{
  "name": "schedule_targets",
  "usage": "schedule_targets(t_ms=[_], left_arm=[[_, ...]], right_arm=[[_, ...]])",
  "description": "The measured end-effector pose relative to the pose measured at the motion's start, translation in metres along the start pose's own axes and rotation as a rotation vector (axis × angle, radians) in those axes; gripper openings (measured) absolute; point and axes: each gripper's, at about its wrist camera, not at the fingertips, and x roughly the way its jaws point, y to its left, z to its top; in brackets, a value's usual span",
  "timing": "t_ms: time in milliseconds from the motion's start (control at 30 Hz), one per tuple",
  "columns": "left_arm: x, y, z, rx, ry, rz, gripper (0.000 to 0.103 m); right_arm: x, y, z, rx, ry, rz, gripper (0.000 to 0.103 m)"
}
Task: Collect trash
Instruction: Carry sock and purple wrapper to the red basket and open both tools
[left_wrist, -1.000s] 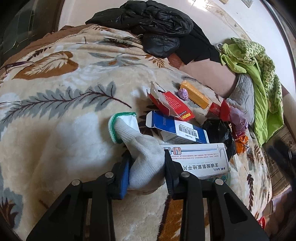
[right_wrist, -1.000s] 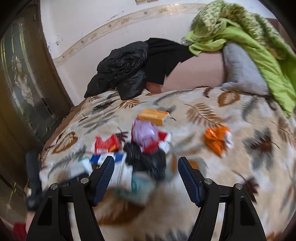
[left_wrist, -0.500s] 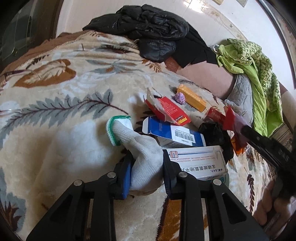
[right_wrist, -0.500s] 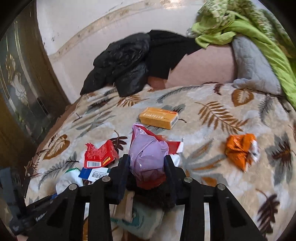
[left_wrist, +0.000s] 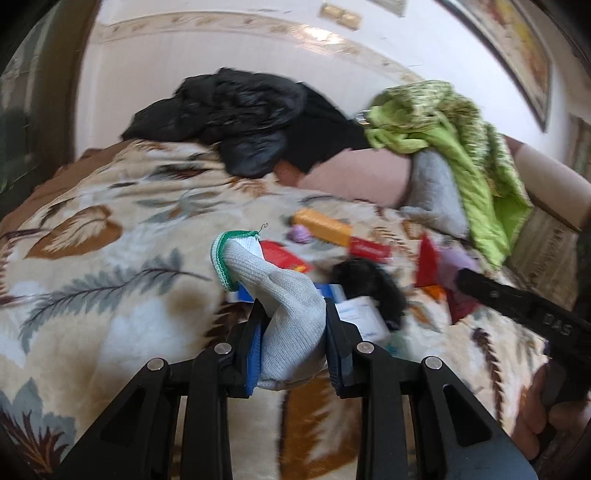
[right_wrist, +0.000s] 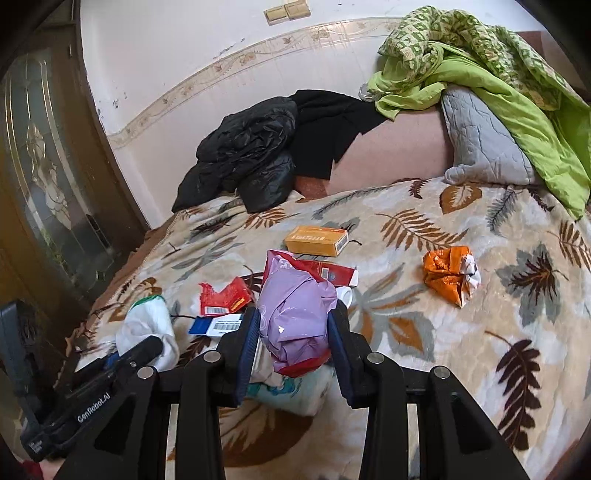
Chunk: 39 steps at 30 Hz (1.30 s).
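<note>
My left gripper (left_wrist: 293, 343) is clamped on a grey knit glove with green cuff (left_wrist: 273, 284). My right gripper (right_wrist: 293, 350) pinches a crumpled lilac plastic wrapper (right_wrist: 295, 314), near the leaf-print blanket (right_wrist: 461, 350). Farther out: yellow carton (right_wrist: 317, 240); right, orange wrapper (right_wrist: 448, 275).

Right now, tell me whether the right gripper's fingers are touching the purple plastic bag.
Touching. The right wrist view shows the purple plastic bag squeezed between both fingers of the right gripper, their blue pads pressed against its sides with no gap.
</note>
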Motion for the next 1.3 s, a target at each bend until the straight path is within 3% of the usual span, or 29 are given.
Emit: schedule_targets(t_ms=[333,600,800,1067,1300], left_arm=[[-0.020,-0.058,-0.020,0.166,0.004,-0.166,0.028],[-0.037,-0.121,-0.042,0.266,0.042,-0.341,0.028],[-0.064,-0.194,-0.058,0.367,0.094,-0.533,0.028],[-0.065,-0.305,-0.087,0.459,0.283,-0.759,0.029],[-0.051,-0.373,-0.120,0.524,0.407,-0.829,0.033]], right_arm=[[-0.082,-0.028,-0.027,0.102,-0.020,0.034,0.041],[-0.169,-0.085,-0.047,0.201,-0.050,-0.055,0.041],[-0.235,-0.129,-0.066,0.287,-0.081,-0.163,0.041],[-0.315,-0.194,-0.102,0.442,-0.137,-0.315,0.041],[-0.338,-0.227,-0.125,0.534,-0.142,-0.376,0.044]])
